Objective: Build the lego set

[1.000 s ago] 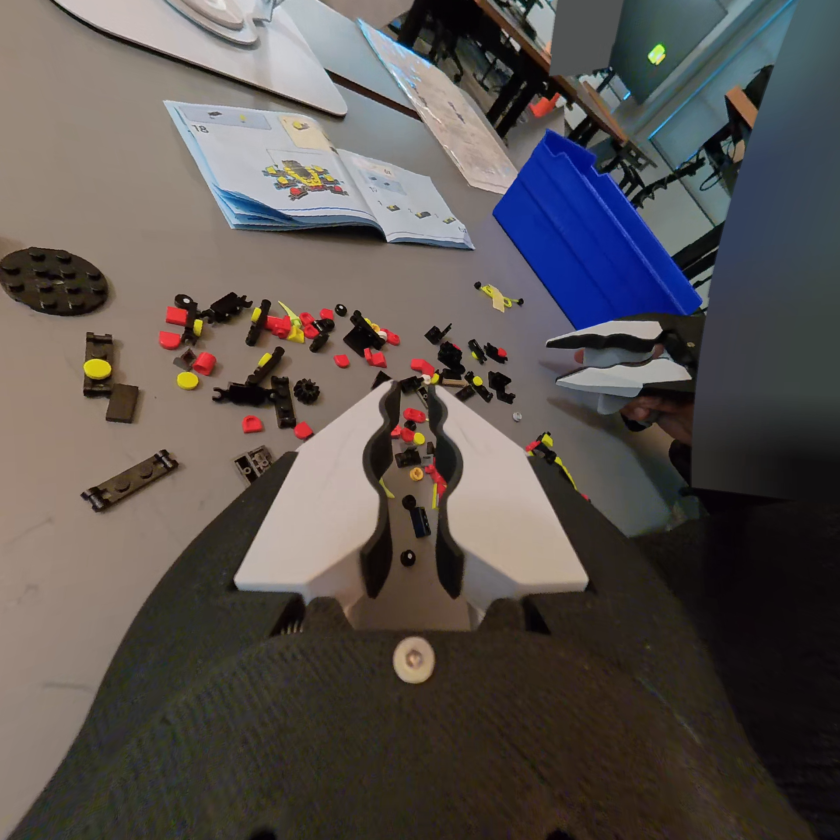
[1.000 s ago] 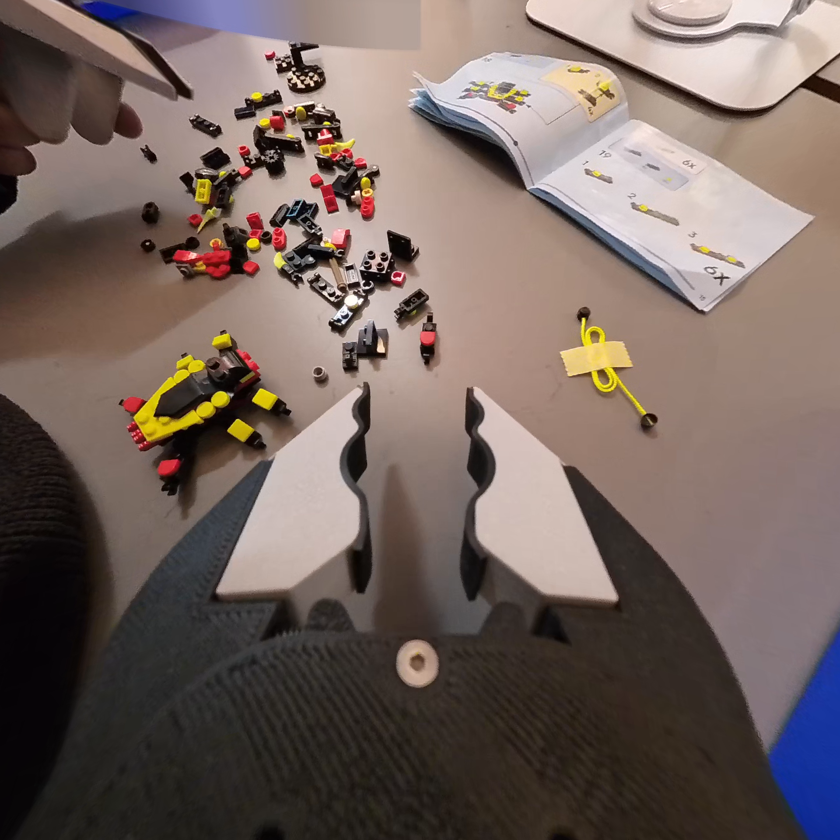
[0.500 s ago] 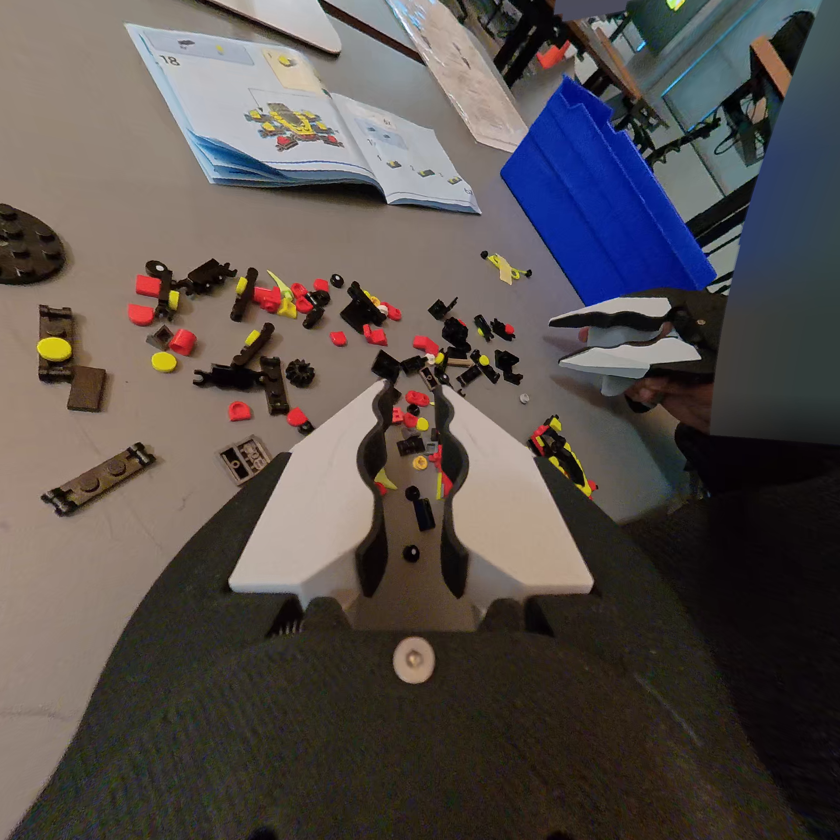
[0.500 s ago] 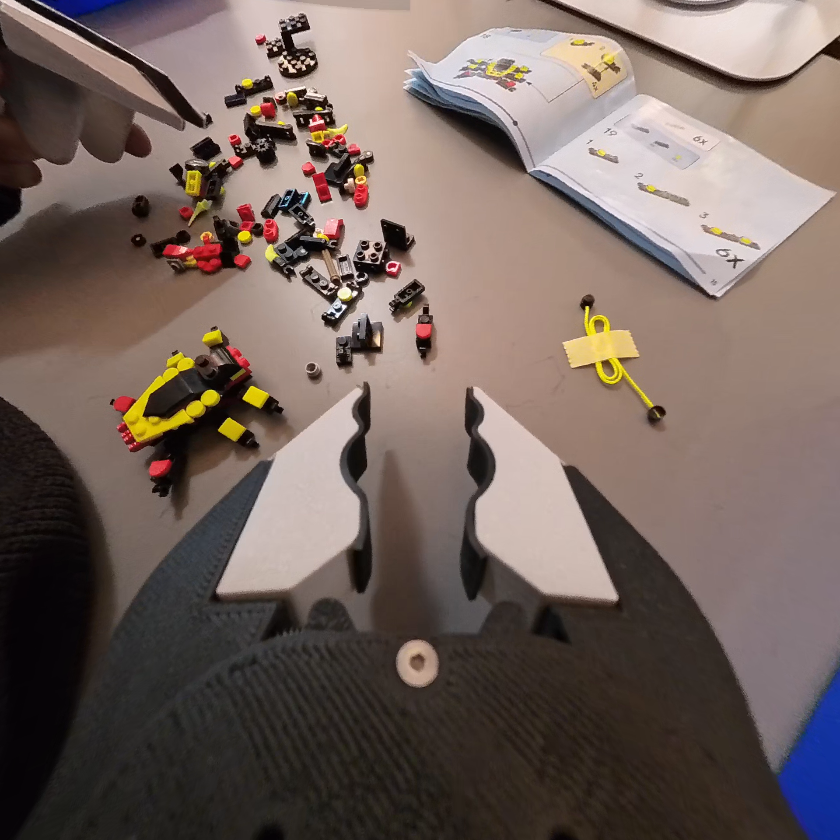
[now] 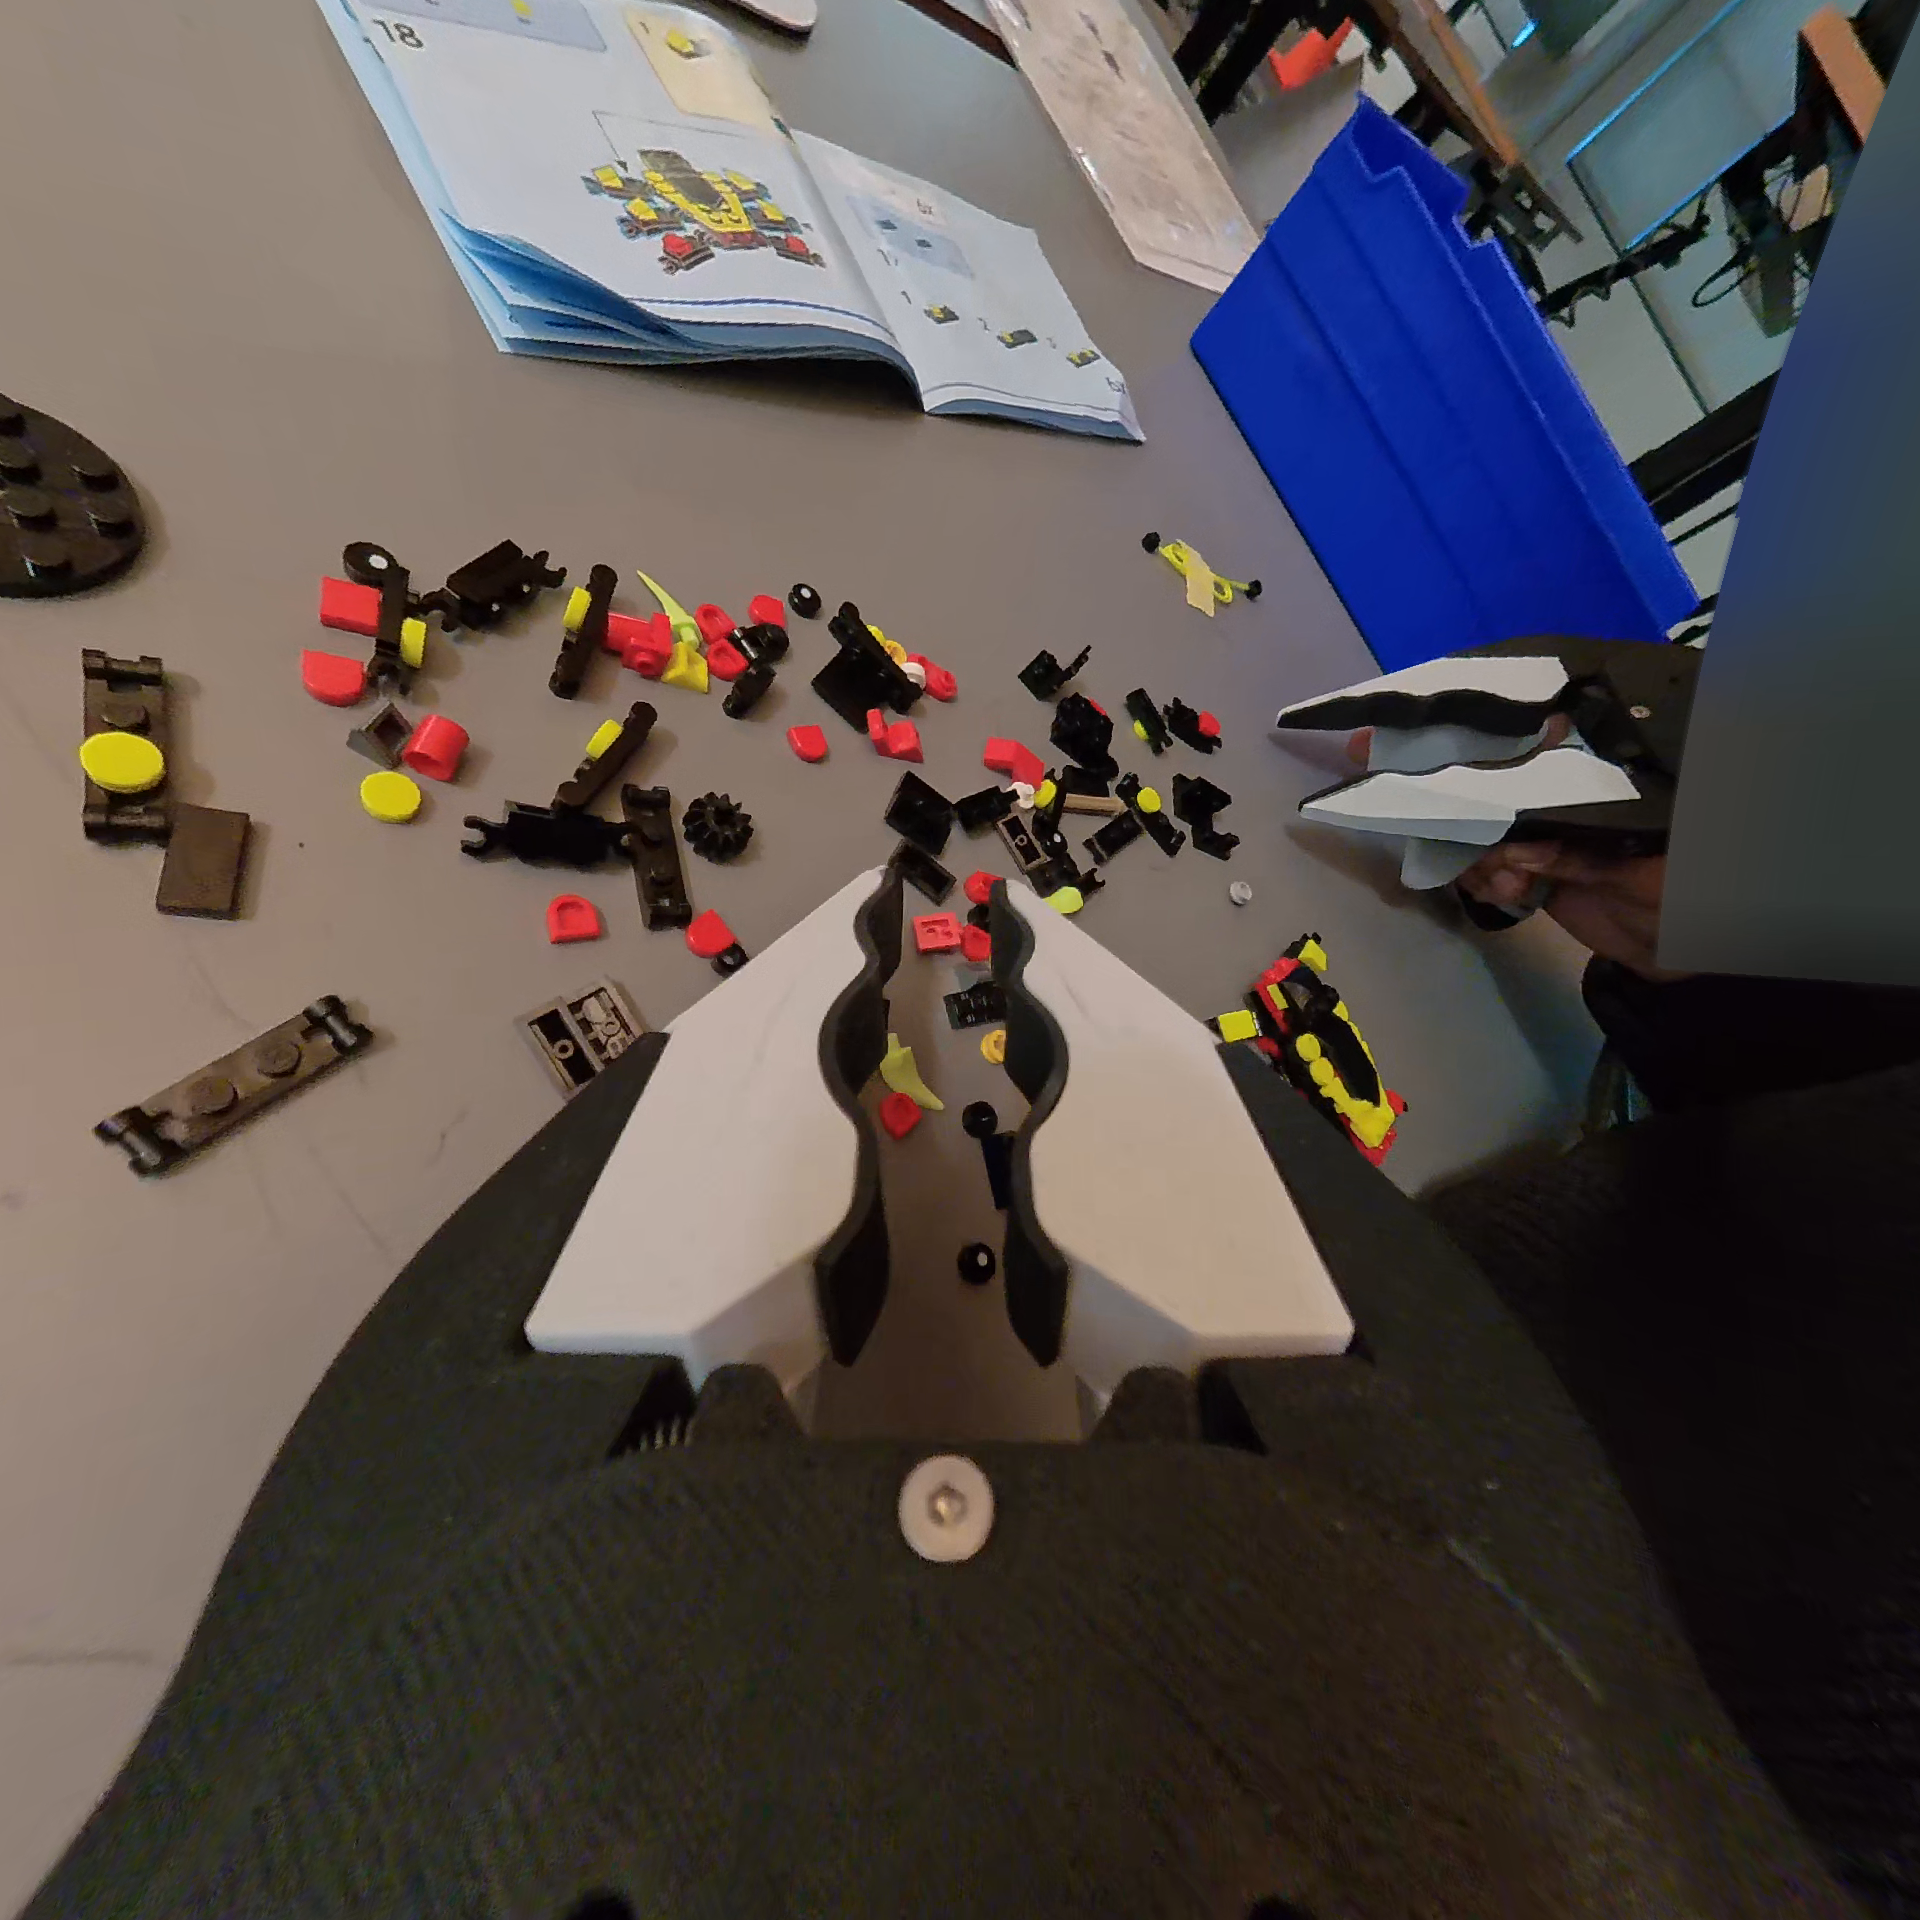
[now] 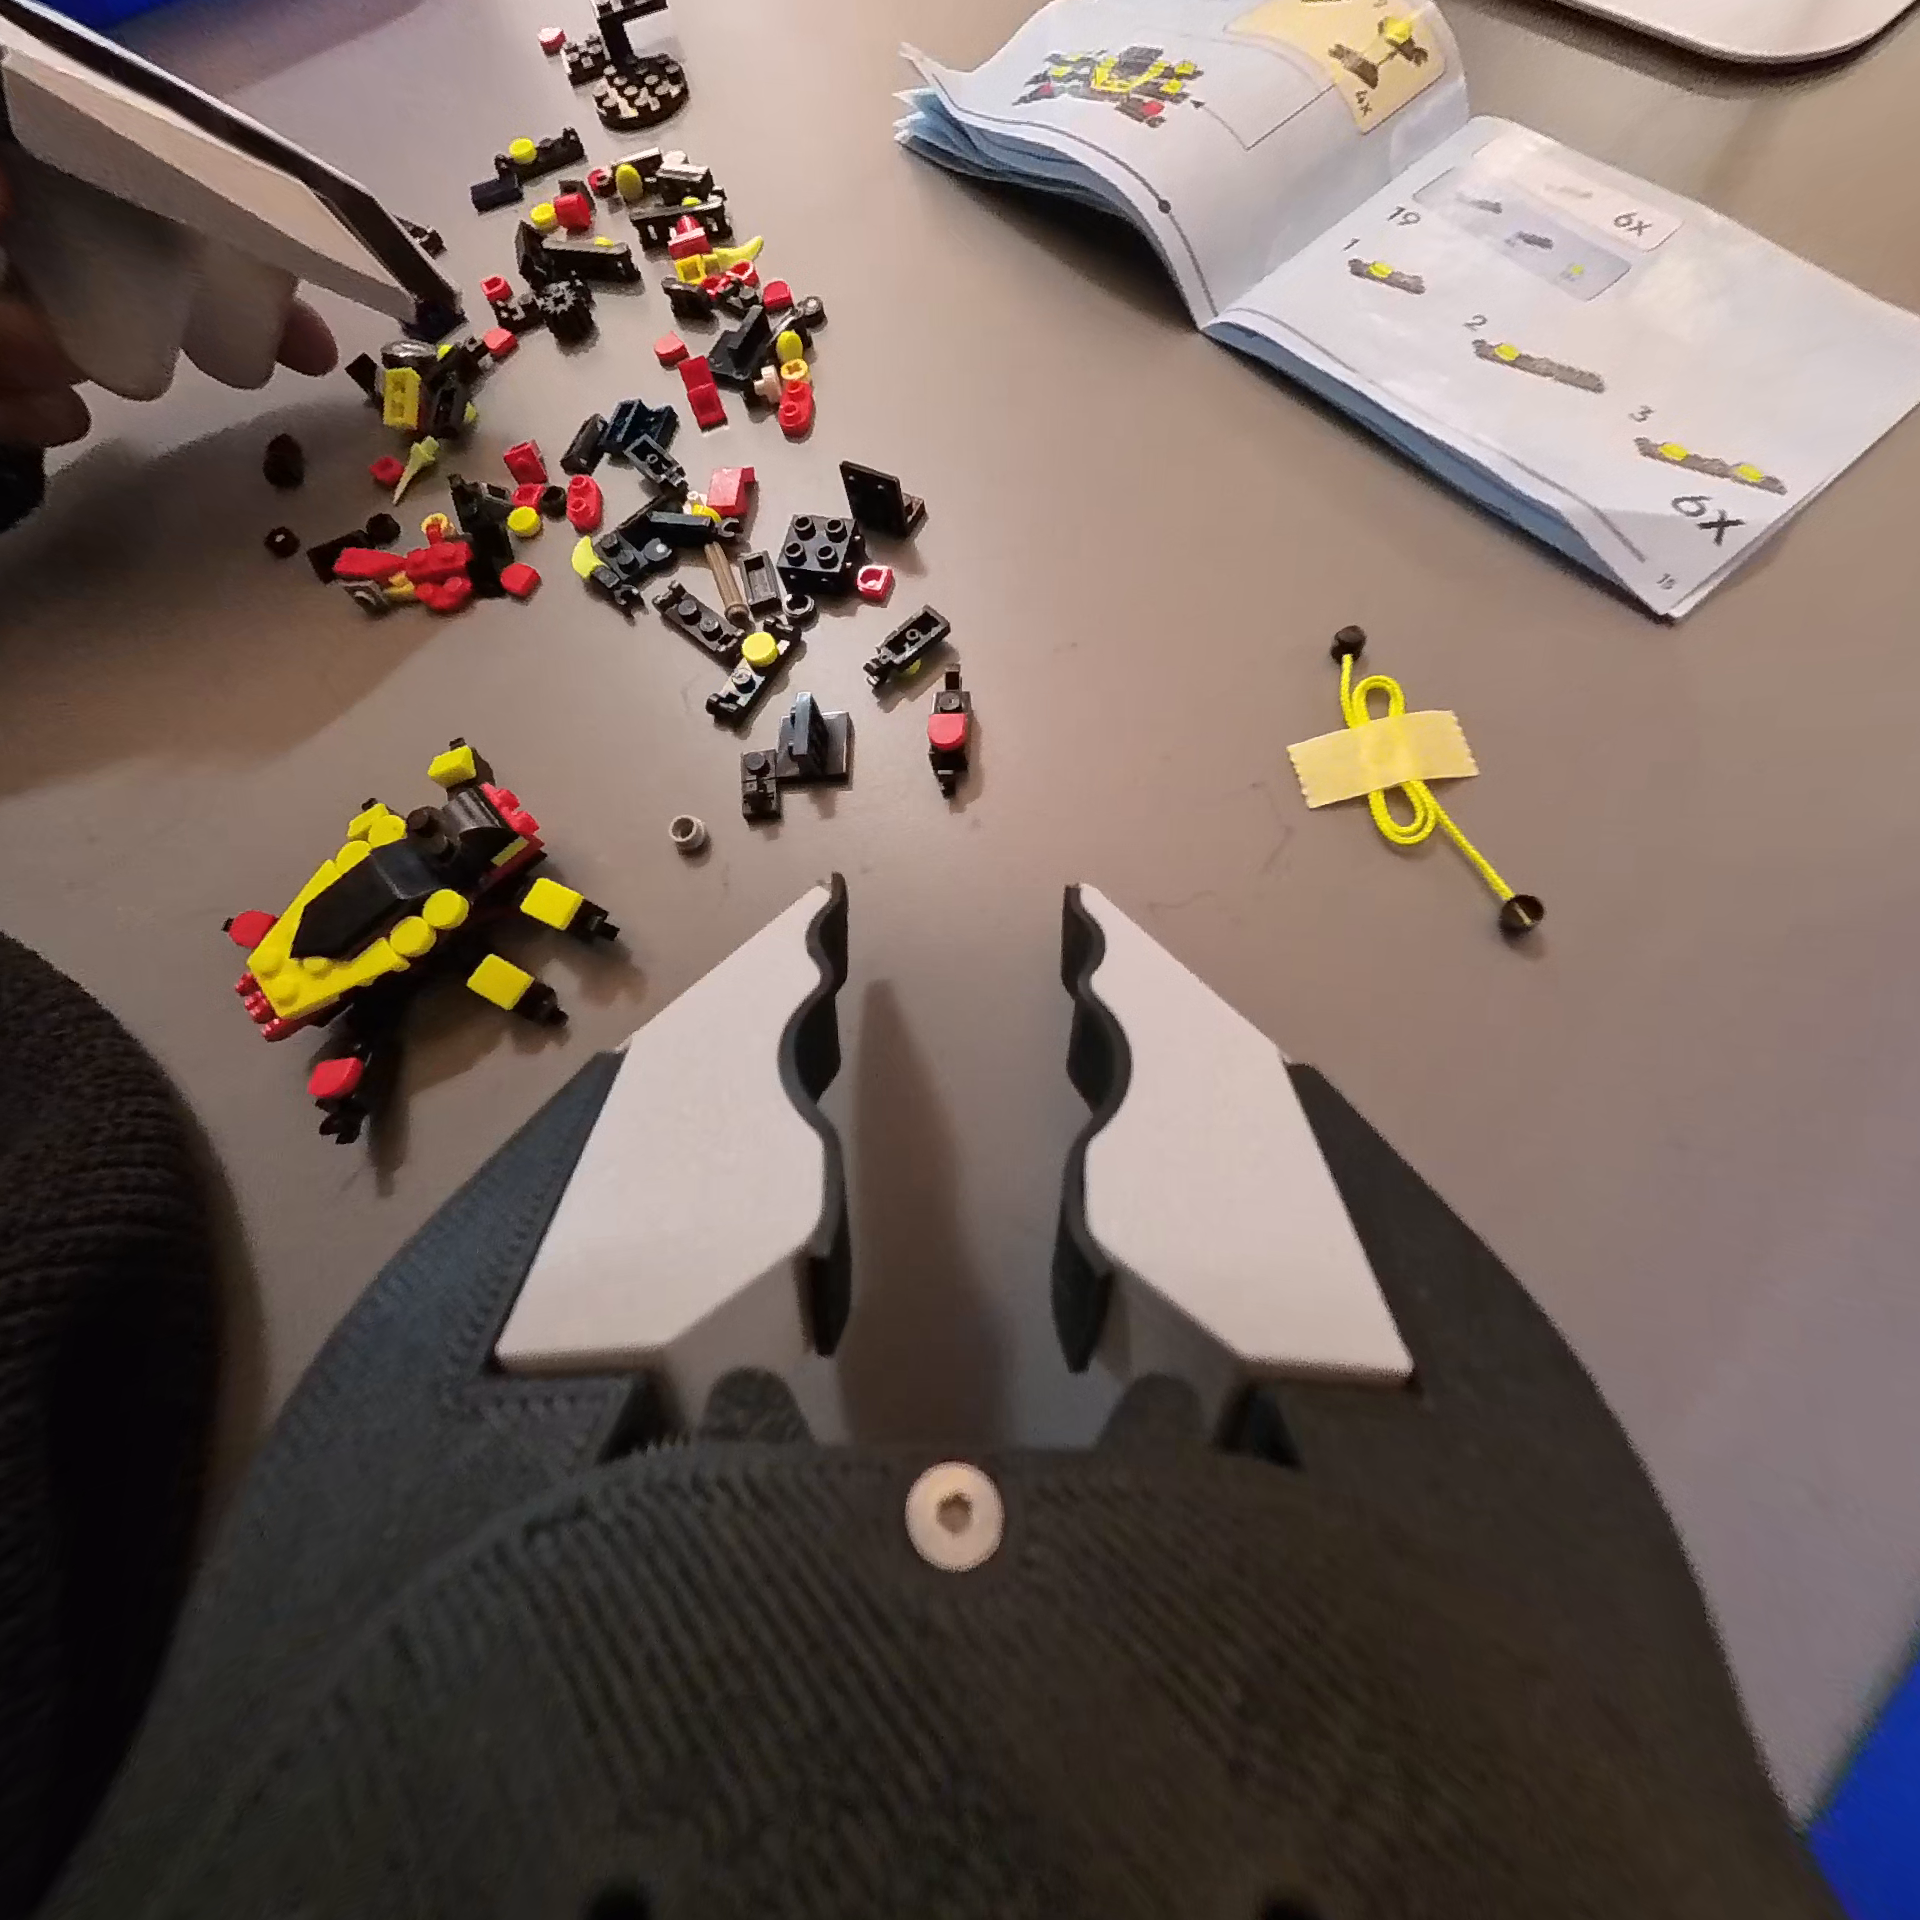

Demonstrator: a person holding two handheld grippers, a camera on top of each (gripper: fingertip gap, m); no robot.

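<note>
The loose Lego pieces (image 6: 665,457) lie scattered flat on the grey bench (image 6: 1143,644): small black plates and clips, red slopes and rounded tiles, yellow round tiles and a few pale yellow-green claw pieces. At the far left in the left wrist view a black round studded plate (image 5: 57,509) lies apart from the scatter, with a long black plate (image 5: 234,1081) nearer the camera.

The left tool (image 5: 940,899) hangs low over the near edge of the scatter. Its jaws stand a narrow gap apart and hold nothing; a red piece, a yellow claw and small black pieces show on the bench through the gap. In the right wrist view its tip sits just above a black-and-yellow cluster at the upper left.

The partly built model (image 6: 405,925) rests on the bench beside the scatter: a black wedge centre, yellow studs and tiles along the sides, red pieces at the edges, black prongs pointing outward.

The right tool (image 6: 951,894) hovers above bare bench, jaws wide apart and empty.

Farther right lie a yellow string (image 6: 1413,790) with black ends, taped at its middle, and the open instruction booklet (image 6: 1351,260). A blue bin (image 5: 1423,416) stands at the bench edge.
</note>
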